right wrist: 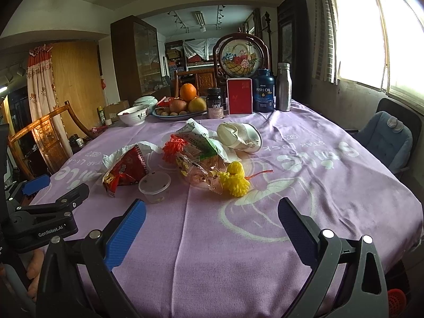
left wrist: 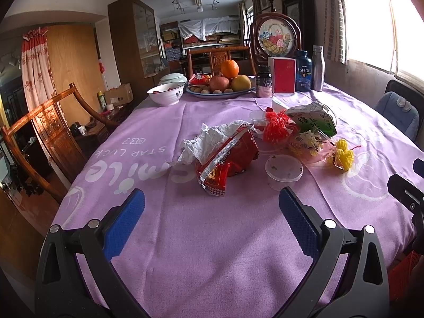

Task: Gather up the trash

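Trash lies mid-table on a purple cloth (left wrist: 201, 238). A red snack wrapper (left wrist: 228, 156) holds a crumpled white tissue (left wrist: 212, 137). To its right stands a small clear lidded cup (left wrist: 283, 171), with red mesh (left wrist: 277, 128), a green tea bag (left wrist: 312, 122), a floral clear bag (left wrist: 310, 143) and yellow mesh (left wrist: 341, 153) behind it. The same pile shows in the right wrist view: wrapper (right wrist: 124, 169), cup (right wrist: 155, 185), yellow mesh (right wrist: 235, 177), crushed paper cup (right wrist: 238, 136). My left gripper (left wrist: 212, 201) is open and empty, short of the wrapper. My right gripper (right wrist: 212, 212) is open and empty, near the yellow mesh.
At the back stand a fruit plate (left wrist: 220, 90), a white bowl (left wrist: 165, 92), supplement bottles (left wrist: 303, 70), a red box (left wrist: 284, 75), a steel bottle (left wrist: 318, 67) and a framed basket picture (left wrist: 275, 38). Wooden chairs (left wrist: 47, 132) stand left; a padded chair (right wrist: 387, 137) right. The left gripper shows in the right wrist view (right wrist: 47, 212).
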Tool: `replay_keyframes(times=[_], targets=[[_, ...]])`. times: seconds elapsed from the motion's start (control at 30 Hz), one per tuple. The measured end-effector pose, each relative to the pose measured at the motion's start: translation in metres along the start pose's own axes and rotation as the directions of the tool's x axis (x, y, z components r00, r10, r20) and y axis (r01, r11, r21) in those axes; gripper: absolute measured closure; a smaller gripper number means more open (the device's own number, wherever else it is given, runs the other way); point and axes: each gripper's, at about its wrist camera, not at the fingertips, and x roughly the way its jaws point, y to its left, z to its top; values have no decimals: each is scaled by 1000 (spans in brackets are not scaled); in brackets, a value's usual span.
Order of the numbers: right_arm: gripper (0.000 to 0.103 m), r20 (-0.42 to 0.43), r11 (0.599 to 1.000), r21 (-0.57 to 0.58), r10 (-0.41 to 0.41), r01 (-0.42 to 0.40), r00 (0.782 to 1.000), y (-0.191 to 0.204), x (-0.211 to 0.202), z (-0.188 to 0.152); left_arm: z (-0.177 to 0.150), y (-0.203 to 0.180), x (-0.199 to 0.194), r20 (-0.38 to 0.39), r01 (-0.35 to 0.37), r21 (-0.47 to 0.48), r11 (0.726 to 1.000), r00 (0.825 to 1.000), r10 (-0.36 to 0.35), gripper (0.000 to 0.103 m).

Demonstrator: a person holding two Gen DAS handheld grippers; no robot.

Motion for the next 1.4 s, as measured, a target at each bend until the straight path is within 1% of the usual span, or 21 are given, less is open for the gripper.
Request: replay_keyframes(times=[1.07, 1.17, 1.23, 1.3, 1.4], targets=[[6, -8, 1000, 6, 3, -3, 1000, 2, 2, -2, -3, -1, 5, -14, 8, 8, 1000, 1000, -8, 6], [6, -13, 1000, 5, -5, 5, 1000, 2, 4, -3, -2, 3, 12, -34, 40, 17, 999, 999, -39, 6], [6, -11, 1000, 8, -25, 25, 1000, -1, 5, -4, 0, 11, 21, -59, 57, 12, 998, 997, -56, 6], [6, -13, 999, 22, -42, 43, 999, -11, 8, -5, 1, 21, 32, -89, 60, 5, 998, 994, -59, 6], [6, -39, 997, 57, -58, 60, 998, -28, 17, -6, 6, 25, 47, -132, 69, 13, 998, 989, -67, 6]])
